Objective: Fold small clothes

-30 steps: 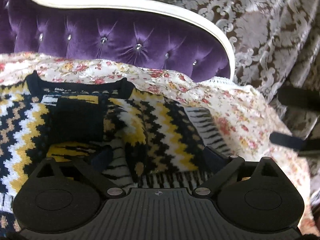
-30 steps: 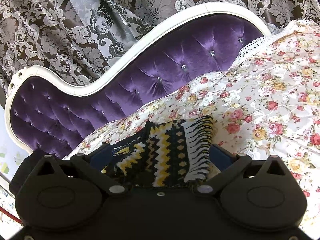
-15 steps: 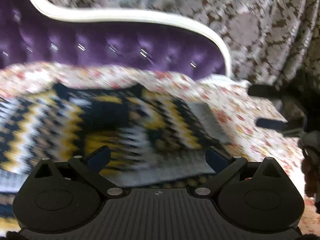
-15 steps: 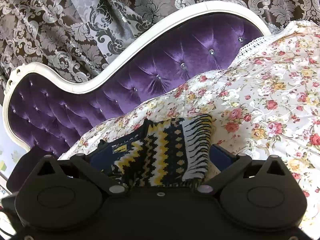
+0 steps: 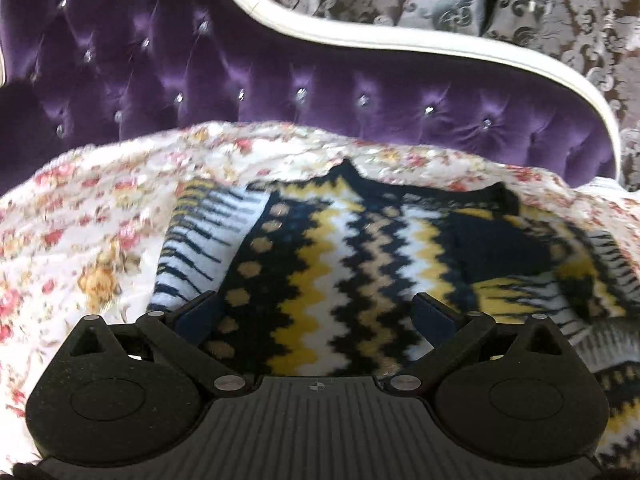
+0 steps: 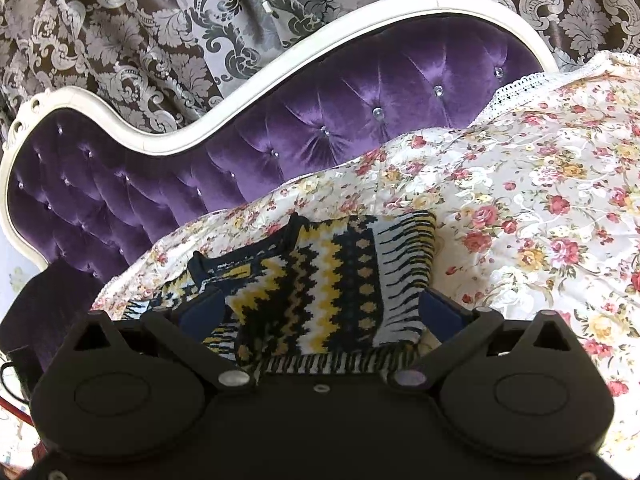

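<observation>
A small knit sweater (image 5: 352, 264) with black, yellow and white zigzags lies on the floral sheet (image 5: 88, 240), neckline toward the headboard, its right side folded over. My left gripper (image 5: 316, 312) is open, low over the sweater's left part, with nothing between its fingers. In the right wrist view the sweater (image 6: 336, 288) lies just ahead of my right gripper (image 6: 320, 308), which is open over its near hem and holds nothing.
A purple tufted headboard (image 5: 280, 80) with a white frame (image 6: 256, 92) stands behind the bed. Patterned curtains (image 6: 160, 20) hang behind it. The floral sheet (image 6: 540, 208) spreads wide to the right of the sweater.
My left gripper has swung left across the sweater, from its right folded part to its left sleeve side. The right gripper has barely moved.
</observation>
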Demonstrator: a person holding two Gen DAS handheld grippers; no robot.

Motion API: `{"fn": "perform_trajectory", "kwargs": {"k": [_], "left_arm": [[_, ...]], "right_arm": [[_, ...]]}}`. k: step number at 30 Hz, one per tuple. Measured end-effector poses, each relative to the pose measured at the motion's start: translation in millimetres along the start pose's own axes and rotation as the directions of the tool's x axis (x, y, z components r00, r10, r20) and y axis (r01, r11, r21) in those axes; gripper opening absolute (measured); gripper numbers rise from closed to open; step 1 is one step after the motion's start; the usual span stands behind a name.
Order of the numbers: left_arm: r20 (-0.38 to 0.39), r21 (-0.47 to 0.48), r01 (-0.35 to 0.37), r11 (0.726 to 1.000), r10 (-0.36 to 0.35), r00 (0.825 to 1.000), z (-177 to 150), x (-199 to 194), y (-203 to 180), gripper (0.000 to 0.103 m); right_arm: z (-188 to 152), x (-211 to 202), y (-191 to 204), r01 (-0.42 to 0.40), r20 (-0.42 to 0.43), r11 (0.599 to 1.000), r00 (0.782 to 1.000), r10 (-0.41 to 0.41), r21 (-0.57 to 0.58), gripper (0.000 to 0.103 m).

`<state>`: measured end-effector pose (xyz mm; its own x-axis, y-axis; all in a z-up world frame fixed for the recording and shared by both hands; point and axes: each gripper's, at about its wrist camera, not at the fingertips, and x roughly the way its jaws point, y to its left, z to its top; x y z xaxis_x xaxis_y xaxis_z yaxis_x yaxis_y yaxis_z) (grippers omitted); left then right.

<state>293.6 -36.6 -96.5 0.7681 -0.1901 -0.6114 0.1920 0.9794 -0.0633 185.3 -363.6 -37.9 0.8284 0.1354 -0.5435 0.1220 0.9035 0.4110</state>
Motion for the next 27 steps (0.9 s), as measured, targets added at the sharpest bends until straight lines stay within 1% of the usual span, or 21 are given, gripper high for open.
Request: {"fn": "perform_trajectory", "kwargs": {"k": [5,10,16,19,23,27], "left_arm": [[0.013,0.031,-0.029,0.999,0.029,1.0,-5,4,-4,0.103],[0.043,0.012,-0.013,1.0,0.013,0.999,-12,4,-1,0.103],[0.037,0.012,-0.018,1.0,0.018,0.999,-12,8,0,0.103],[0.034,0.016,-0.021,1.0,0.021,0.999,-13,9,0,0.103],[0.039,0.021,-0.023,1.0,0.022,0.999,-14,9,-1,0.103],[0.042,0.022,-0.022,1.0,0.021,0.999,-14,9,0,0.103]], "right_arm": [[-5,5,6,0.017,-0.017,0.999,1.0,-0.018,-0.039,0.103],[-12,12,12,0.035,-0.036,0.996,0.999,-0.038,-0.078,0.103],[-24,23,25,0.065,-0.05,0.986,0.996,-0.074,-0.156,0.103],[-32,29,35,0.081,-0.047,0.973,0.995,-0.093,-0.215,0.103],[-41,42,54,0.107,-0.024,0.943,0.992,-0.12,-0.315,0.103],[-41,62,71,0.115,-0.032,0.922,0.99,-0.136,-0.37,0.103]]}}
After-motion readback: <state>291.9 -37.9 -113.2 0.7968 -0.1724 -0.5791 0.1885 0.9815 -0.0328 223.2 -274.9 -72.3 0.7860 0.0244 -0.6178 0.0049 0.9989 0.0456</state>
